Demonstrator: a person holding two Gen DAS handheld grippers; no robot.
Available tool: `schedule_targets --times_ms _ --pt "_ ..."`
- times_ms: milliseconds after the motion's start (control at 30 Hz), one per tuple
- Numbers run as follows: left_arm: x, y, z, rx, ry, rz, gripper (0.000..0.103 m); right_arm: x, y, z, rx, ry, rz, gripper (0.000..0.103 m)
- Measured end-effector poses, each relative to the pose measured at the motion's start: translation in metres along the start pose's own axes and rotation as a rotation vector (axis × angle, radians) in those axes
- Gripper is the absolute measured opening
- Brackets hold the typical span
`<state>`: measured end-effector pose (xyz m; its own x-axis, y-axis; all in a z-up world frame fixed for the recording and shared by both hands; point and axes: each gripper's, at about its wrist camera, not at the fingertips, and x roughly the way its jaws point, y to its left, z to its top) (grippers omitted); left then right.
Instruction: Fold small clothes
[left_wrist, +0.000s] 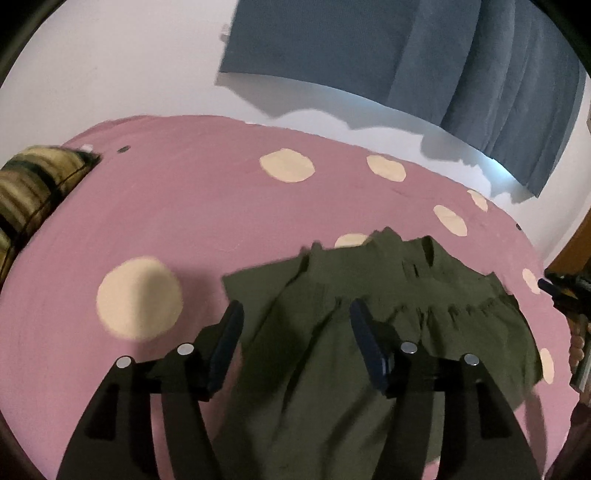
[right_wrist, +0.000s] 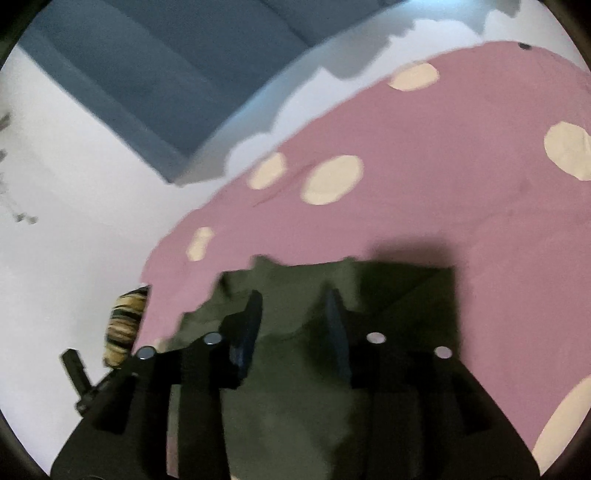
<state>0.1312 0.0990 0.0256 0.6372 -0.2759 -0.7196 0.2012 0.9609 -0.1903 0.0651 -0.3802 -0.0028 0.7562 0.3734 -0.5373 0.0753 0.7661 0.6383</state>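
- Green garment (left_wrist: 332, 350) lying on the pink spotted sheet (left_wrist: 184, 221), partly folded, gathered seam and collar pointing toward the far side
- Left gripper (left_wrist: 295, 314) hovering over the garment's left part, jaws spread, nothing between them
- Right gripper (right_wrist: 293, 306) hovering over the cloth too, jaws parted, pinching nothing
- Both tools standing clear of the fabric, so a fold looks just laid
- Doing it well, by my reckoning: checking edges are lining up, flattening the loose left flap, then taking the next corners together
- Containers: seeing none; striped pillow (left_wrist: 33, 192) lying at far left, blue curtain (left_wrist: 406, 66) hanging beyond
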Motion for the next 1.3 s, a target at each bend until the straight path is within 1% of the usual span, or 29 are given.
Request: schedule_targets --times_ms 100,133,167,200,267,433,533,600,633,667,733,767,800,867,967,1033,1100,1167,1300 --pt "-0.017 0.002 -0.019 -0.009 -0.009 0.024 0.061 -0.010 0.027 -0.022 -0.039 0.007 0.050 0.043" --pt "-0.023 0.003 -0.028 -0.013 -0.013 0.028 0.064 -0.011 0.035 -0.029 -0.052 0.014 0.066 0.044" --pt "-0.029 0.004 -0.036 -0.019 -0.015 0.030 0.067 -0.012 0.042 -0.038 -0.067 0.023 0.078 0.045" --pt "-0.034 0.006 -0.044 -0.026 -0.018 0.033 0.068 -0.011 0.051 -0.049 -0.083 0.033 0.090 0.047" --pt "-0.041 0.011 -0.058 -0.042 -0.017 0.032 0.071 -0.008 0.063 -0.067 -0.098 0.052 0.114 0.053" --pt "-0.046 0.030 -0.087 -0.128 0.013 0.015 0.072 0.016 0.090 -0.112 -0.121 0.156 0.190 0.054" --pt "-0.044 0.041 -0.098 -0.186 0.032 -0.012 0.072 0.028 0.103 -0.133 -0.158 0.204 0.194 0.054" --pt "-0.043 0.045 -0.103 -0.207 0.047 -0.018 0.072 0.039 0.109 -0.148 -0.173 0.246 0.192 0.054" --pt "-0.042 0.048 -0.105 -0.215 0.047 -0.017 0.072 0.047 0.109 -0.154 -0.176 0.277 0.181 0.055" --pt "-0.042 0.049 -0.106 -0.219 0.048 -0.020 0.072 0.052 0.109 -0.160 -0.180 0.302 0.161 0.059" --pt "-0.041 0.053 -0.106 -0.231 0.050 -0.035 0.072 0.075 0.100 -0.175 -0.195 0.379 0.079 0.059" --pt "-0.041 0.056 -0.104 -0.237 0.053 -0.047 0.072 0.085 0.094 -0.181 -0.194 0.398 0.066 0.060" --pt "-0.040 0.058 -0.102 -0.237 0.056 -0.056 0.072 0.090 0.087 -0.185 -0.178 0.388 0.081 0.060" --pt "-0.040 0.062 -0.097 -0.226 0.055 -0.070 0.072 0.085 0.084 -0.186 -0.165 0.371 0.108 0.059" --pt "-0.031 0.075 -0.082 -0.209 0.071 -0.140 0.074 0.081 0.085 -0.184 -0.175 0.384 0.114 0.059" --pt "-0.020 0.083 -0.071 -0.217 0.106 -0.194 0.074 0.080 0.083 -0.186 -0.173 0.378 0.117 0.060" --pt "-0.006 0.088 -0.058 -0.188 0.143 -0.253 0.074 0.078 0.085 -0.188 -0.188 0.366 0.119 0.060" --pt "0.011 0.091 -0.050 -0.180 0.183 -0.298 0.075 0.078 0.083 -0.189 -0.194 0.363 0.117 0.061" --pt "0.047 0.093 -0.040 -0.216 0.261 -0.357 0.076 0.077 0.082 -0.188 -0.190 0.358 0.131 0.062"
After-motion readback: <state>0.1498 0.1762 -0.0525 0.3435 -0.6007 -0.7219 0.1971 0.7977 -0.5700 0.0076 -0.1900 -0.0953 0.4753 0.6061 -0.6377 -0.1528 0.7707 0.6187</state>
